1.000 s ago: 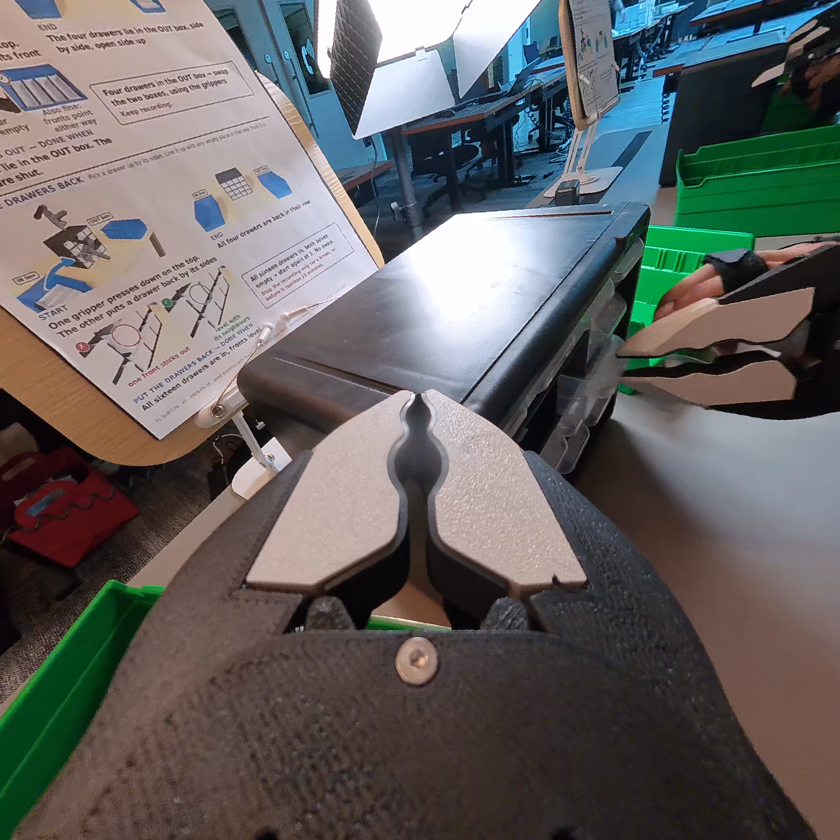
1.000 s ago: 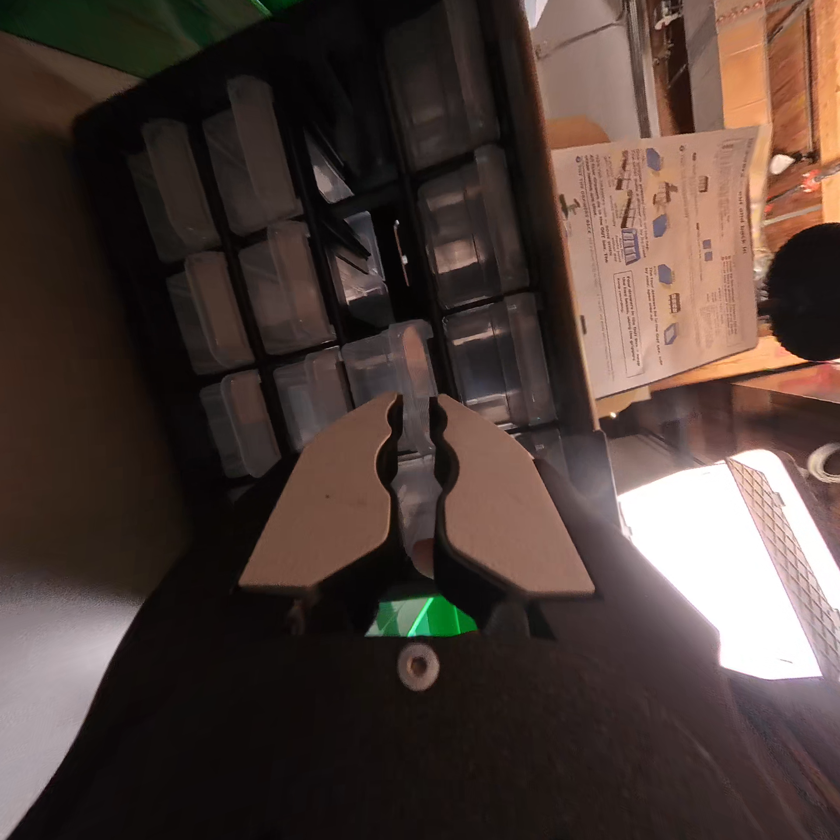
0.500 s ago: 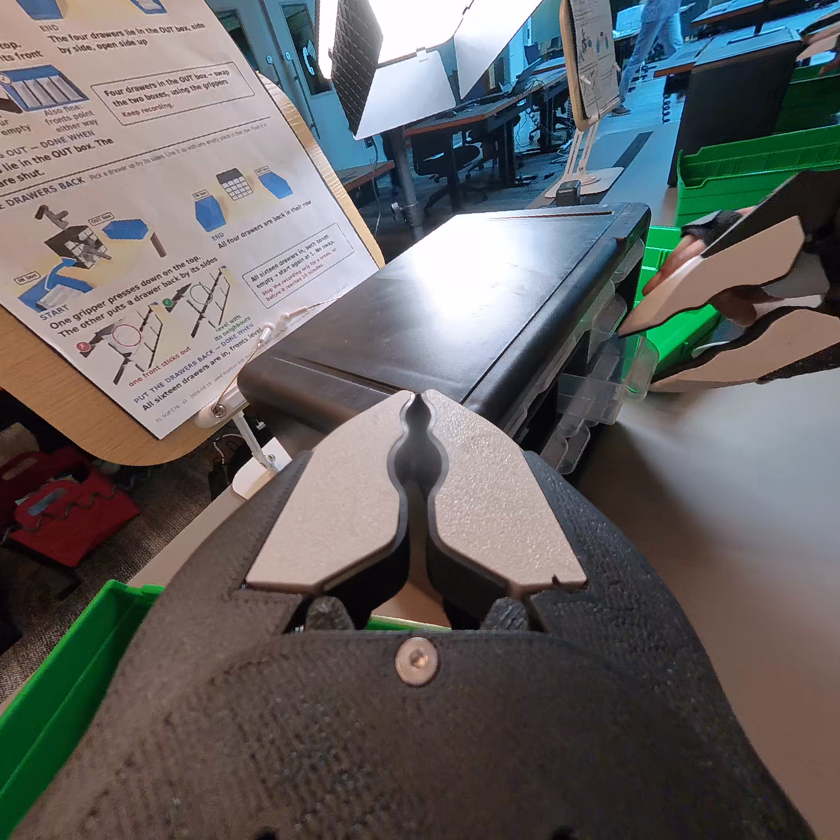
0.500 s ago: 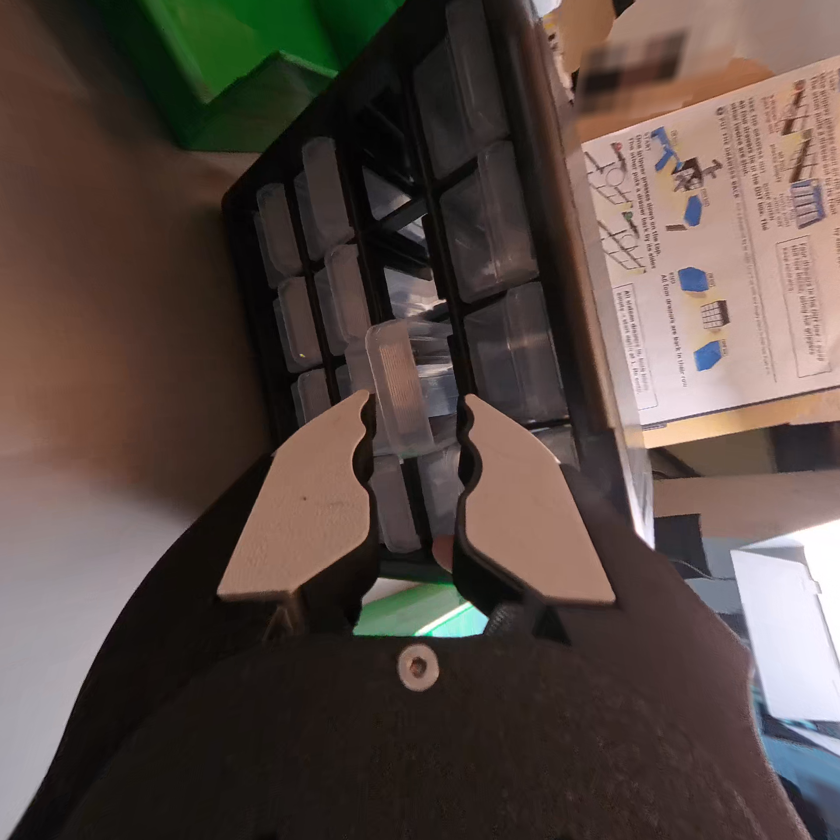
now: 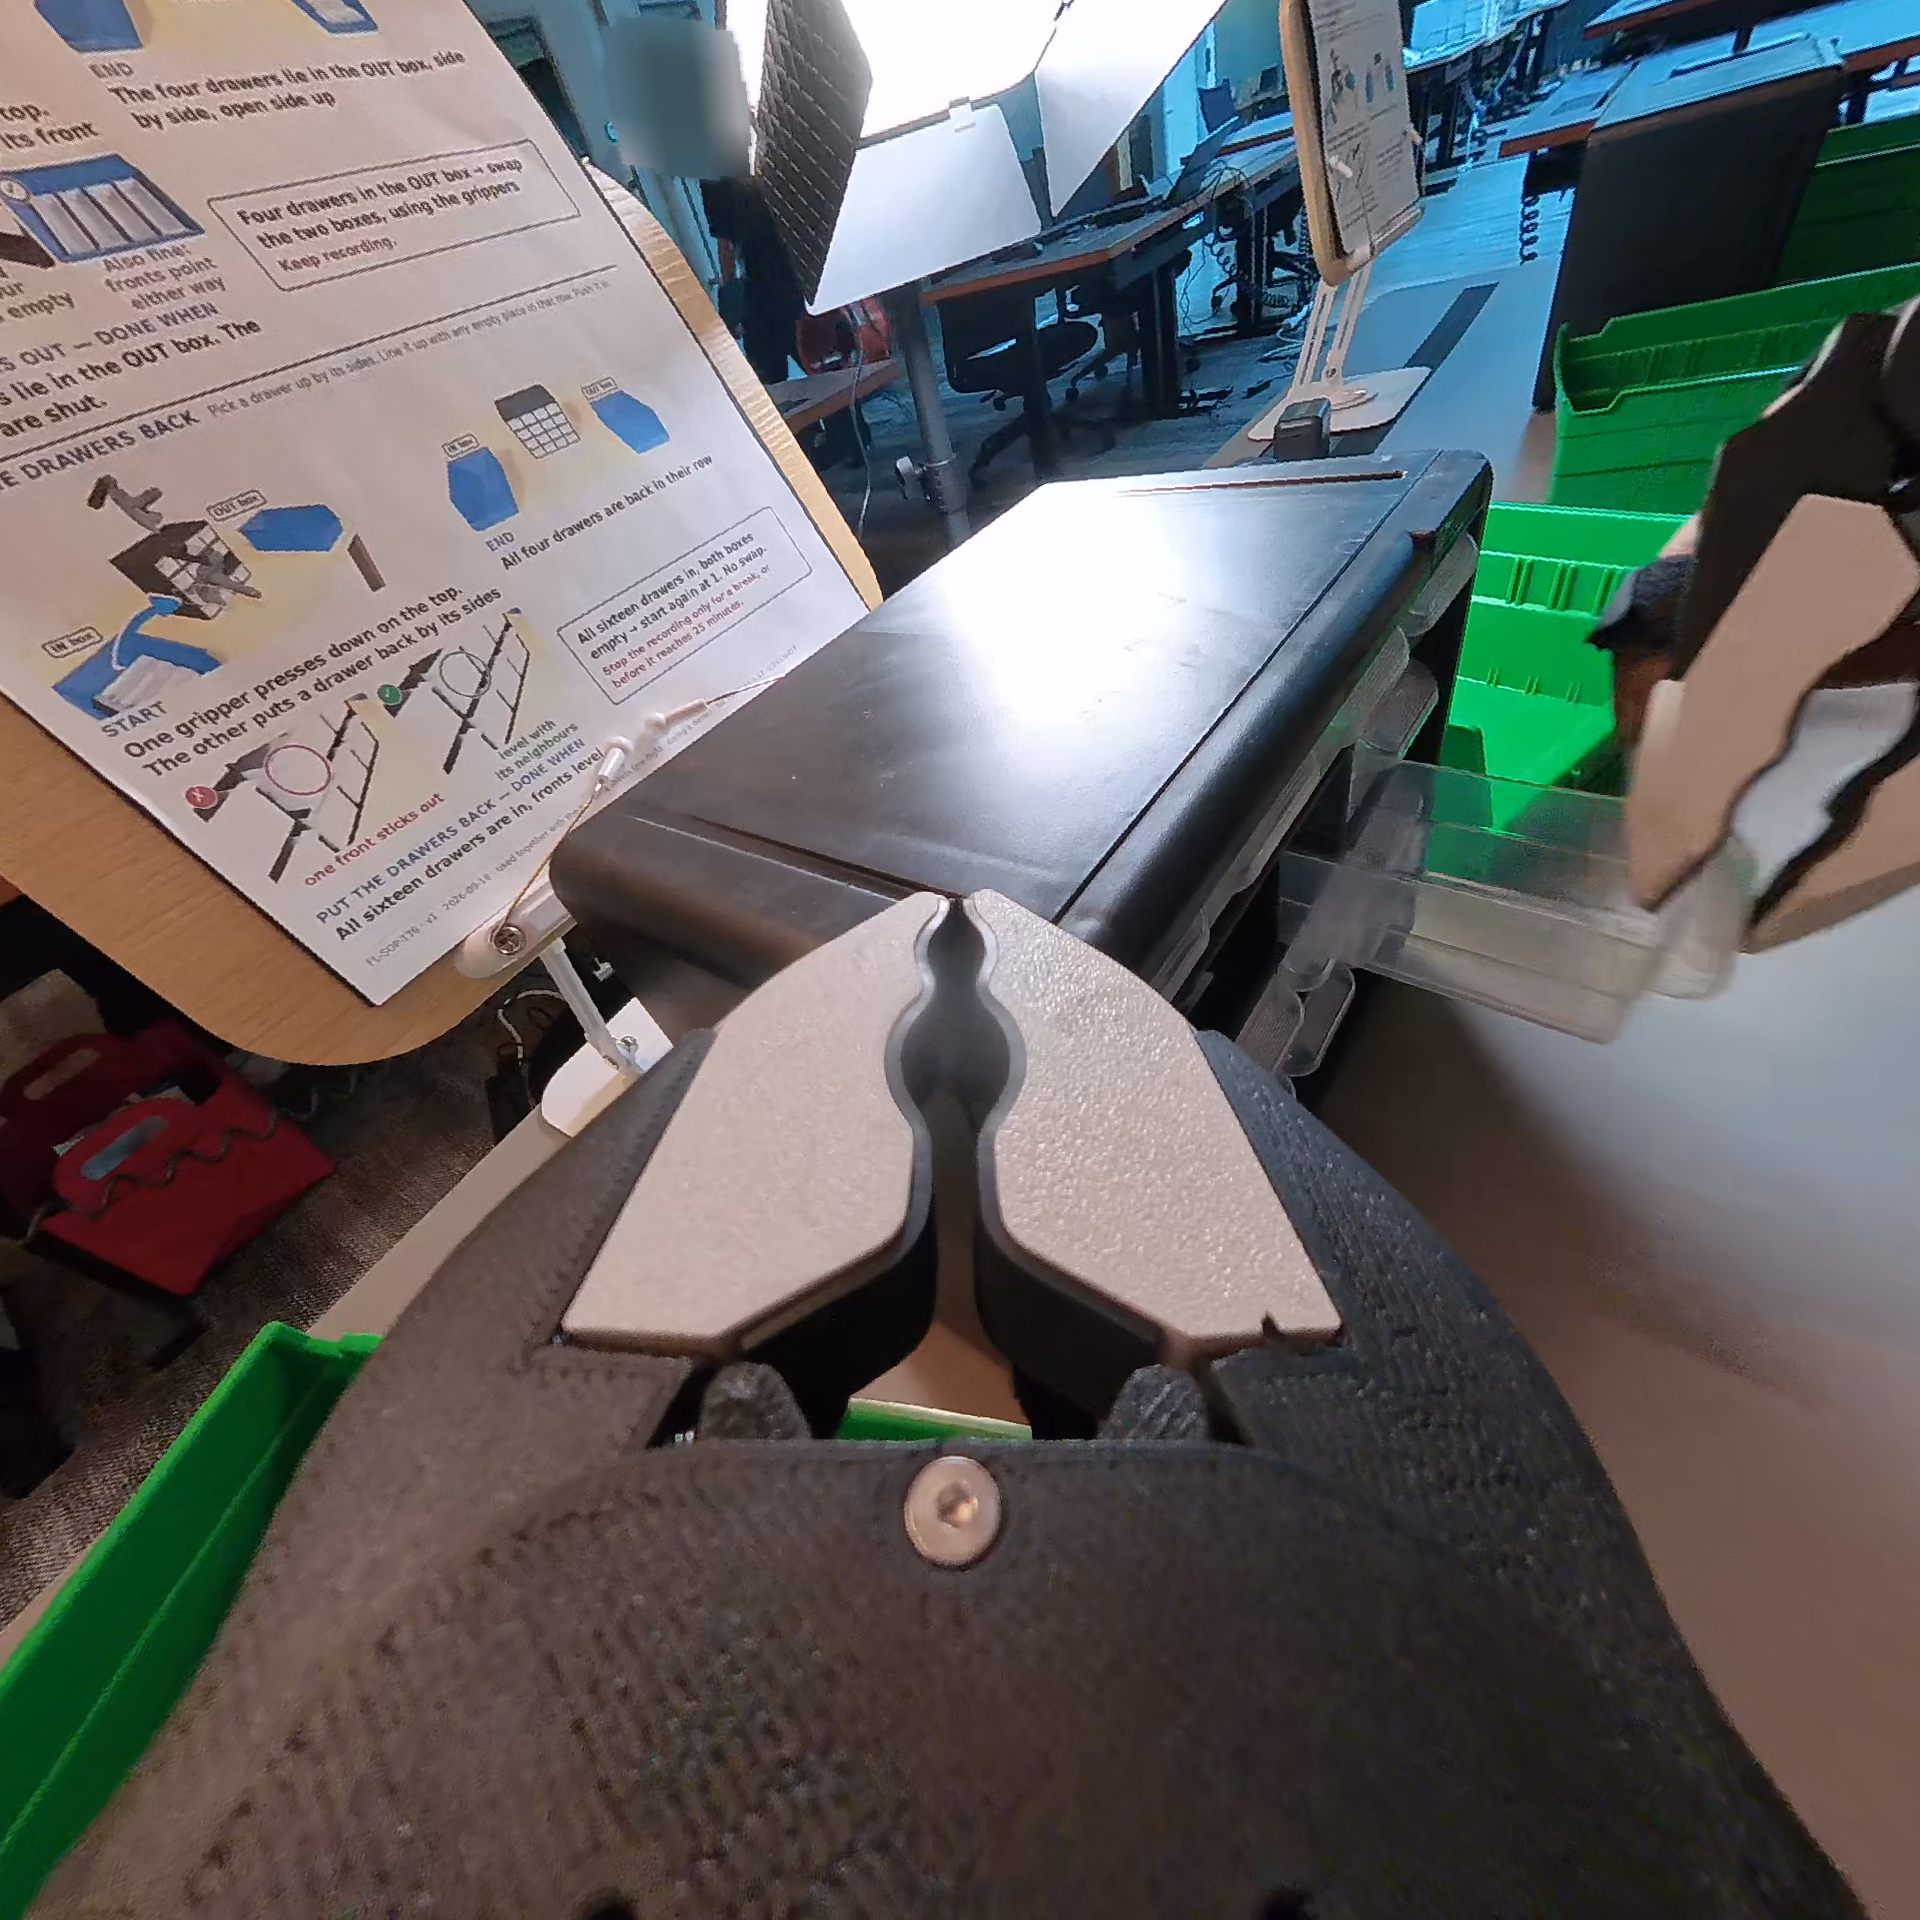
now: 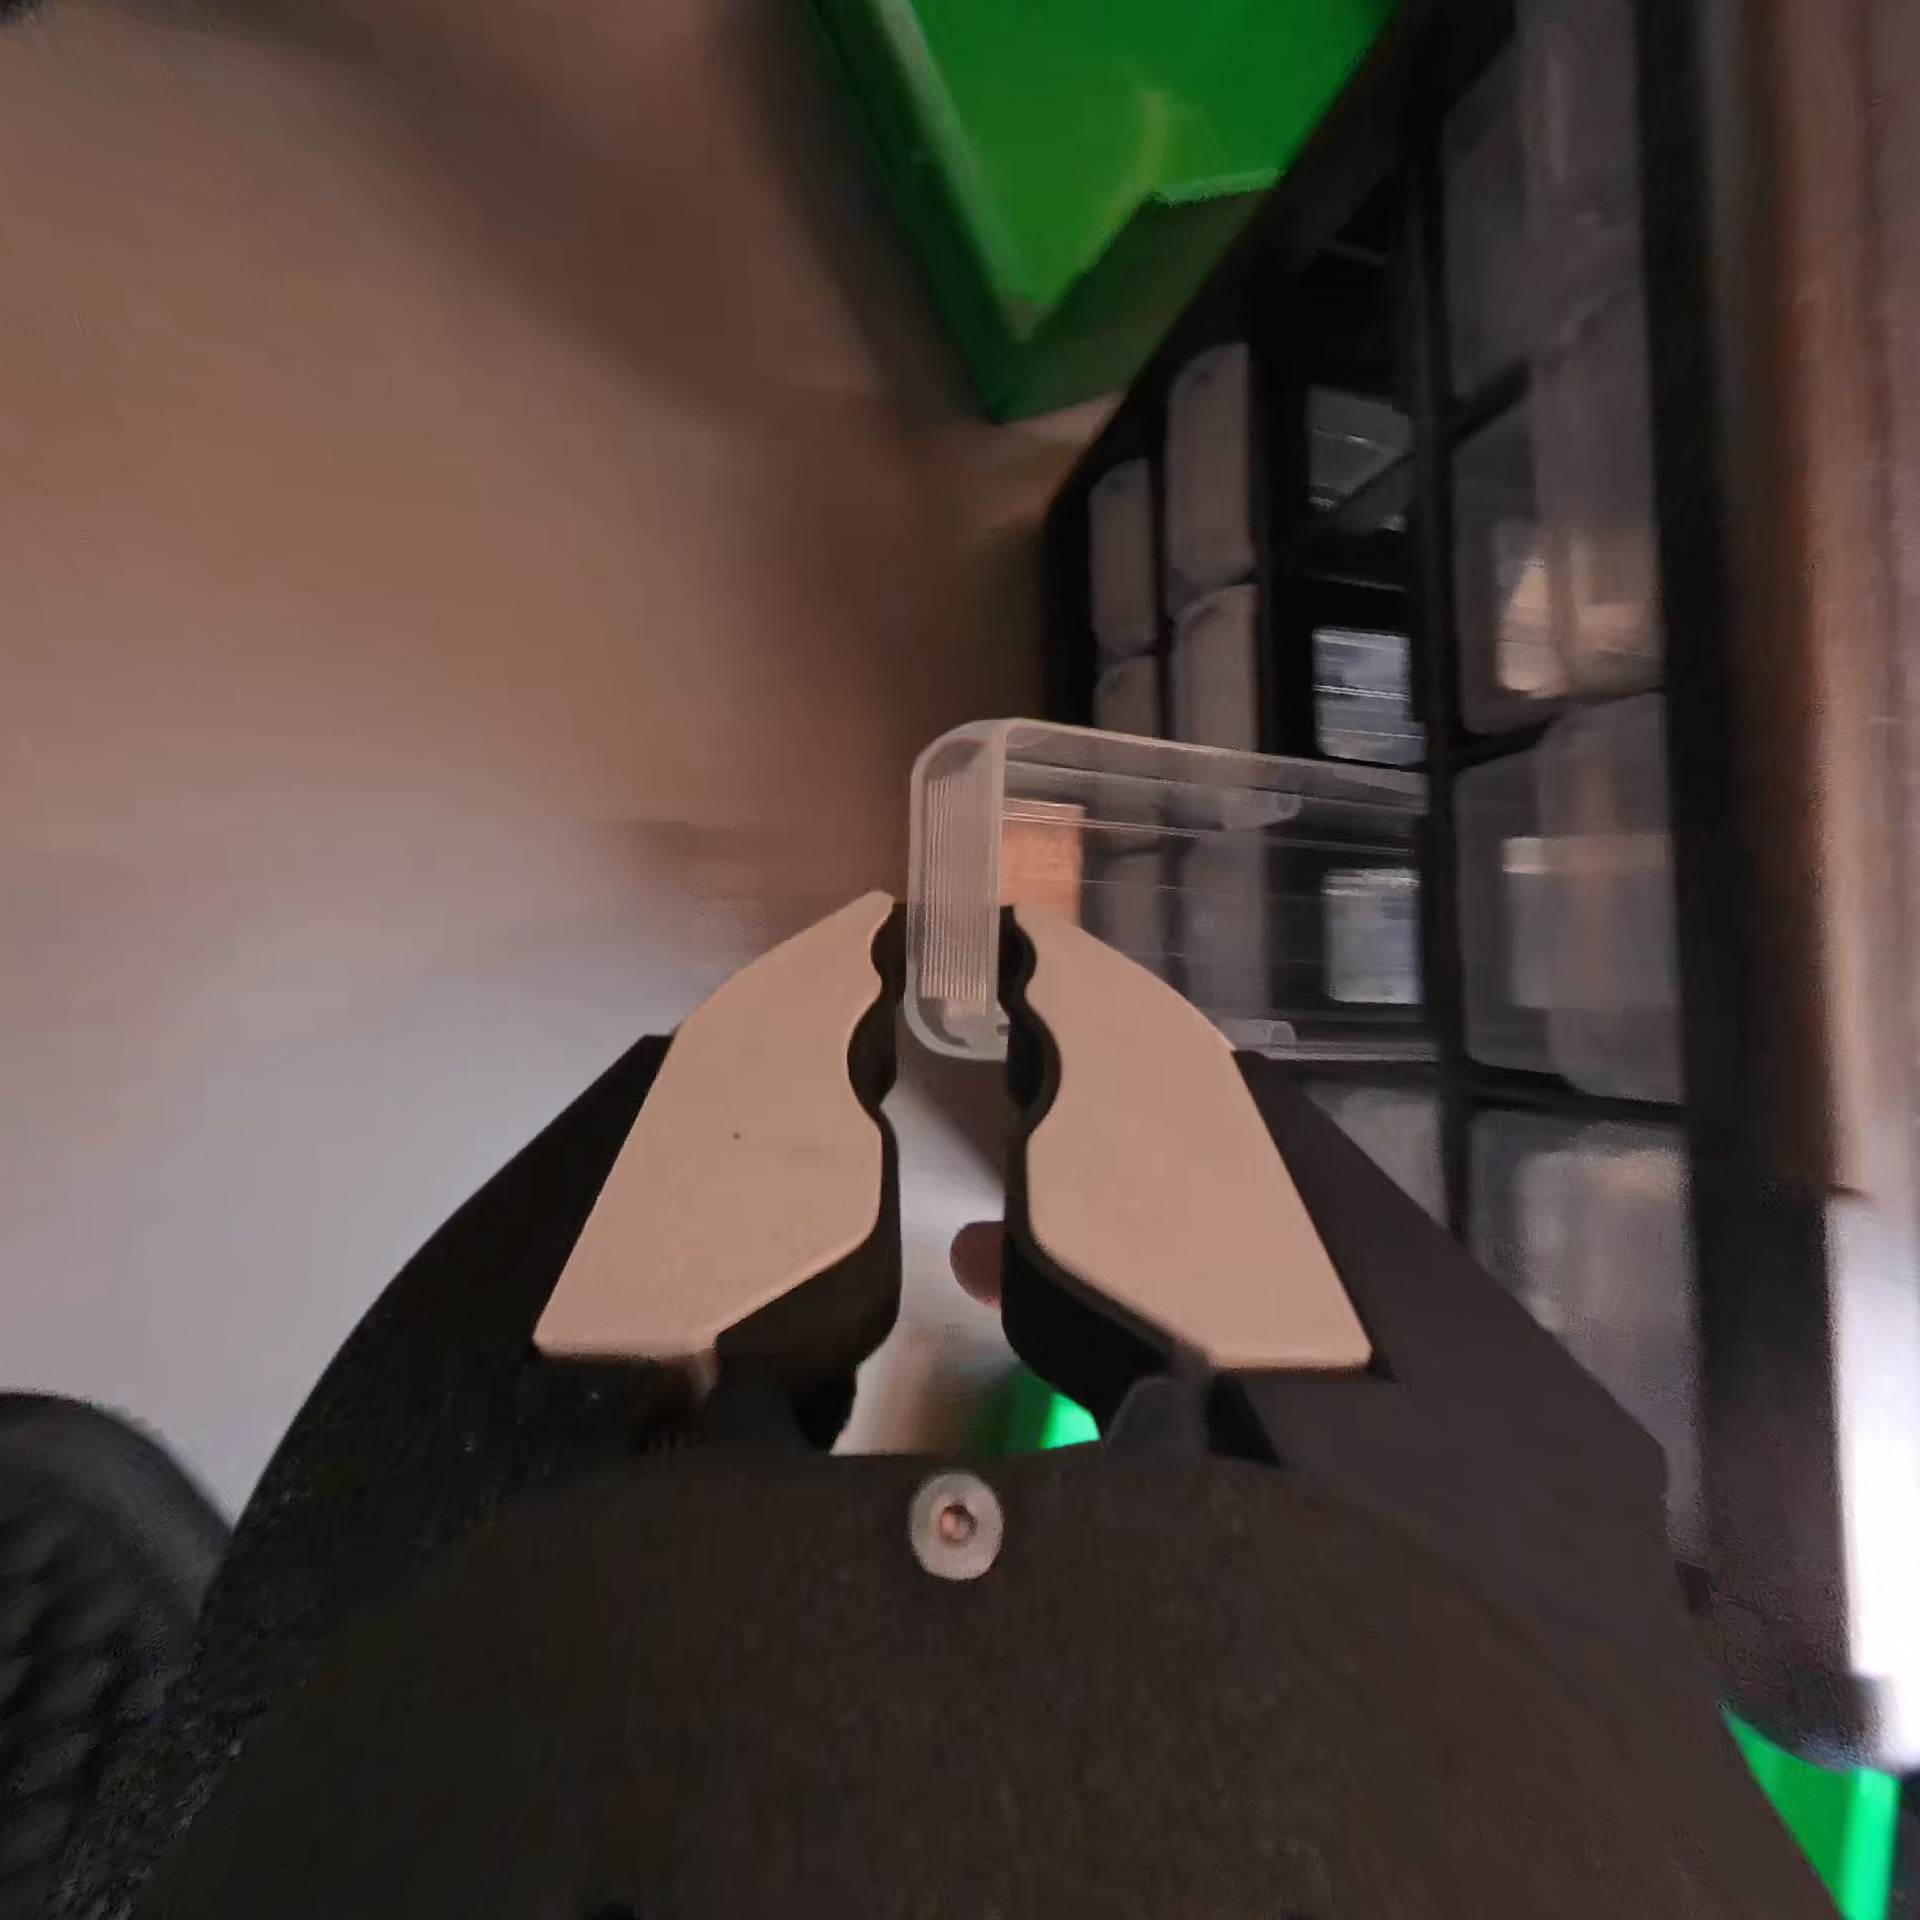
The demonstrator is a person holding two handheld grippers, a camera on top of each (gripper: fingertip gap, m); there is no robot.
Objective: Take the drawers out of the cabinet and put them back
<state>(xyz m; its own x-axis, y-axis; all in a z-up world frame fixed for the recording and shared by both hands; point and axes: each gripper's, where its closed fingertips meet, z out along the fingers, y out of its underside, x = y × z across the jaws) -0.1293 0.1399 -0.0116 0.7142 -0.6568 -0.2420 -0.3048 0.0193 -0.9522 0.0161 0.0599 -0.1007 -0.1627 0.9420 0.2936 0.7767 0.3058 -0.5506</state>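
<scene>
The black drawer cabinet (image 5: 1039, 675) stands on the table ahead of my left gripper (image 5: 958, 914), which is shut, empty and rests at the cabinet's near top corner. My right gripper (image 6: 948, 914) is shut on the front handle of a clear plastic drawer (image 6: 1195, 883) and holds it pulled most of the way out of the cabinet (image 6: 1683, 727). The drawer (image 5: 1486, 894) and the right gripper (image 5: 1714, 894) also show at the right of the left wrist view. Several other clear drawers (image 6: 1558, 582) sit in their slots; a few slots are open.
A green bin (image 5: 1527, 686) stands beyond the cabinet, with more green bins (image 5: 1704, 395) behind it. Another green bin (image 5: 156, 1558) lies under my left gripper. An instruction board (image 5: 364, 468) leans at the left. The beige table (image 5: 1610, 1299) stretches right of the cabinet.
My right gripper has pulled the clear drawer outwards from the cabinet front, gripping its handle. The left gripper has stayed in place, shut.
</scene>
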